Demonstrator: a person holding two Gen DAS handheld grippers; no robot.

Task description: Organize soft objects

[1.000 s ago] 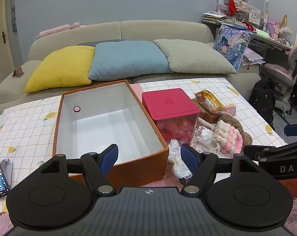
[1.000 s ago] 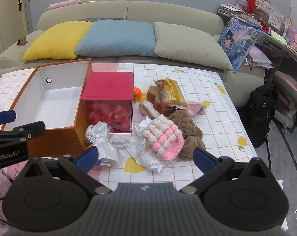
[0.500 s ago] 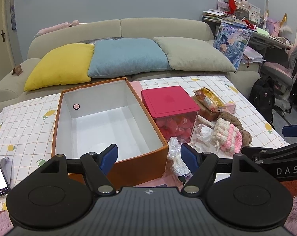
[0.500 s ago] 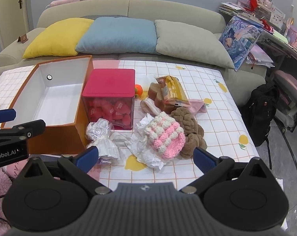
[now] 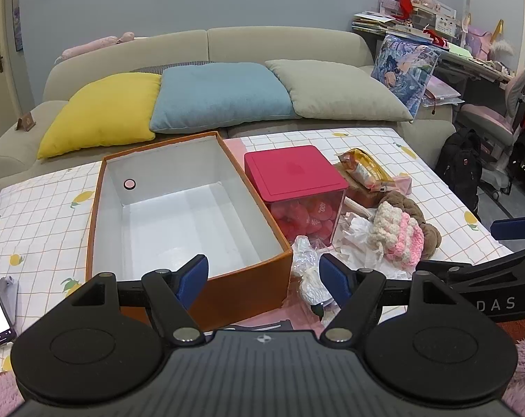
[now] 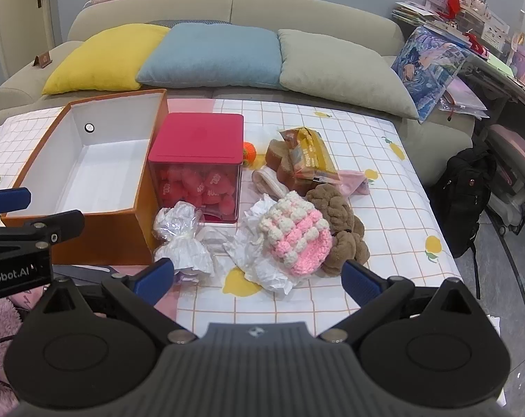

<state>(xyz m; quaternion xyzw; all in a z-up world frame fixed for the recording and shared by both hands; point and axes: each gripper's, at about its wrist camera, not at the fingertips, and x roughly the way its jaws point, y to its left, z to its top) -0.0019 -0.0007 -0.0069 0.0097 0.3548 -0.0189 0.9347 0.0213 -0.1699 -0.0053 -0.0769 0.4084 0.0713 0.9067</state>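
We hold both tools over the near edge of the surface [image 6: 384, 187], with nothing yet picked up and the sorting, as we judge it, still to begin. The left tool [image 5: 264, 279] stands with its jaws apart and empty at the bottom centre of its view, in front of the orange box's near corner; the right tool [image 6: 259, 278] is likewise spread wide and empty at the bottom of its own view. The soft things lie heaped at centre: a pink-and-white knitted piece [image 6: 293, 232], a brown plush toy [image 6: 339, 222] touching it on the right, and crumpled white wrapping [image 6: 182, 239] just beside the box. The orange box [image 6: 99, 239], at left, is open and bare inside. The red-lidded clear tub [image 6: 196, 149] beside it is shut and packed with red pieces. Next, we reckon, the right tool must come down over the knitted piece and close gently before carrying it left to the box.
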